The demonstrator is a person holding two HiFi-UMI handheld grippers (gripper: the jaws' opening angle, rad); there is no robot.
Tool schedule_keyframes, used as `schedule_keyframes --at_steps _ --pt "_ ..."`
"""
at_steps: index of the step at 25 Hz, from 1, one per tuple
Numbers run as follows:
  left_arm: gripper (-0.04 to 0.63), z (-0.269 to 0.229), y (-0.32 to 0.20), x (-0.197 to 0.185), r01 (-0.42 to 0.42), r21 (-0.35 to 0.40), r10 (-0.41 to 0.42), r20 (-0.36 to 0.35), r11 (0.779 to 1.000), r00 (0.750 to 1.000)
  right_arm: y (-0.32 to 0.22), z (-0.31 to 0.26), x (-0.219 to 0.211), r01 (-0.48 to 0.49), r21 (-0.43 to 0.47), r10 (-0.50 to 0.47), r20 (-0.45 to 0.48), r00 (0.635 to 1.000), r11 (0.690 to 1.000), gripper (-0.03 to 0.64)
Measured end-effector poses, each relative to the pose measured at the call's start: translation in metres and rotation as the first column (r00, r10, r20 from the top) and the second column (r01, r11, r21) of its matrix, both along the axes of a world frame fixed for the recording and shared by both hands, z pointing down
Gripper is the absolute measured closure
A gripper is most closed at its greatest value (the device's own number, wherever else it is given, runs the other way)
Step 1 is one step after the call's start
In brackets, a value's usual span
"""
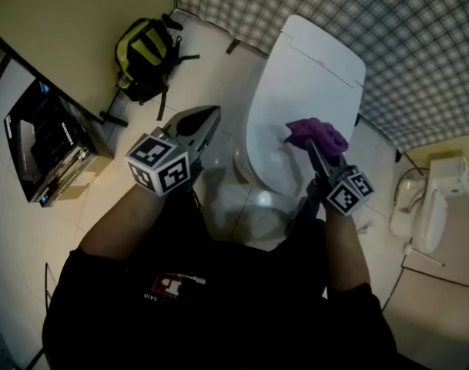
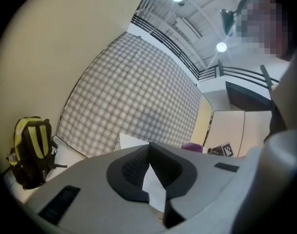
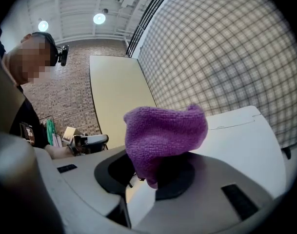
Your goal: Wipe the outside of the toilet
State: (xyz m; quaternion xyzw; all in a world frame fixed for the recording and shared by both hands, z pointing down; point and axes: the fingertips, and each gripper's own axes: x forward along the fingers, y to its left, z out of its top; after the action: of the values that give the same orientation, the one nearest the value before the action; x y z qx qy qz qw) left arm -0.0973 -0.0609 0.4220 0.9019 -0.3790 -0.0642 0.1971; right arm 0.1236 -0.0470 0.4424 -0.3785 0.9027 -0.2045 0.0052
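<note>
A white toilet [image 1: 303, 83] with its lid down stands against a checked wall. My right gripper [image 1: 311, 149] is shut on a purple cloth [image 1: 317, 135], which sits over the front right part of the lid. In the right gripper view the cloth [image 3: 163, 133] bulges up out of the jaws, with the lid [image 3: 241, 140] behind it. My left gripper [image 1: 211, 116] hovers over the floor just left of the toilet bowl, its jaws closed to a point with nothing in them. In the left gripper view the left gripper [image 2: 149, 152] points toward the toilet lid [image 2: 131, 141].
A black and yellow backpack [image 1: 145, 56] lies on the floor at the left, against the wall. A black box [image 1: 45, 149] stands further left. A small white fixture [image 1: 430, 206] sits on the floor at the right. The person's legs fill the lower part of the head view.
</note>
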Motion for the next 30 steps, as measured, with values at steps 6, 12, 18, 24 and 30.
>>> schedule_keyframes --at_steps 6,12,18,24,30 --pt "0.6 -0.012 -0.009 0.024 -0.035 -0.012 0.035 0.047 0.999 0.998 -0.009 -0.003 0.002 -0.014 -0.013 0.014 -0.002 1.0 1.0 0.526" --pt "0.6 -0.053 -0.015 0.033 -0.103 0.041 0.099 0.092 0.994 0.991 -0.015 -0.054 -0.005 -0.045 0.081 0.048 -0.031 0.998 0.996 0.526" --pt "0.6 -0.086 -0.048 0.041 -0.175 0.1 0.161 0.137 0.98 0.978 -0.042 -0.082 0.011 -0.132 0.138 0.137 -0.027 0.99 0.982 0.526" --pt "0.6 -0.094 -0.064 0.035 -0.21 0.091 0.193 0.167 0.973 0.967 -0.053 -0.095 0.015 -0.178 0.175 0.19 -0.058 0.98 0.968 0.526" --pt "0.6 -0.118 -0.053 0.034 -0.256 0.148 0.227 0.188 0.955 0.956 -0.042 -0.13 0.016 -0.216 0.285 0.243 -0.063 0.968 0.934 0.526"
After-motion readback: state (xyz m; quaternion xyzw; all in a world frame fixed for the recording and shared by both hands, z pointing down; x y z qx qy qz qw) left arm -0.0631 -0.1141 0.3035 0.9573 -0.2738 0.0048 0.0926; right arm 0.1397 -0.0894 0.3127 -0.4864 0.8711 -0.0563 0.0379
